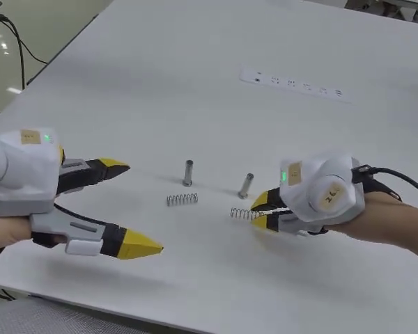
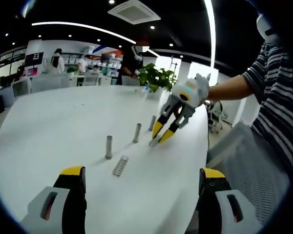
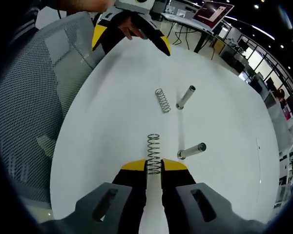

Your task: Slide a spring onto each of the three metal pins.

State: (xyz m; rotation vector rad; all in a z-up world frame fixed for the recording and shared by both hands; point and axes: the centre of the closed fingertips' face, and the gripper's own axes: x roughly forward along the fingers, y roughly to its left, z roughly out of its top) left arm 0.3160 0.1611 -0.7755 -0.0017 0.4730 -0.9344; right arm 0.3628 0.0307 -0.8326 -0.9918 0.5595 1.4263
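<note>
A spring (image 3: 153,146) lay on the bench (image 1: 195,83), one end clamped between the fingers of the right gripper (image 3: 154,166) (probably for lifting onto the pin (image 3: 191,150) just beside it); the left gripper (image 1: 141,205) hovered with fingers wide apart, empty.

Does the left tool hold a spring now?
No, the left tool is wide open and empty; a spring lies loose on the table ahead.

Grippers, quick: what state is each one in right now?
Left gripper: open, holding nothing.
Right gripper: closed on one end of a spring.
</note>
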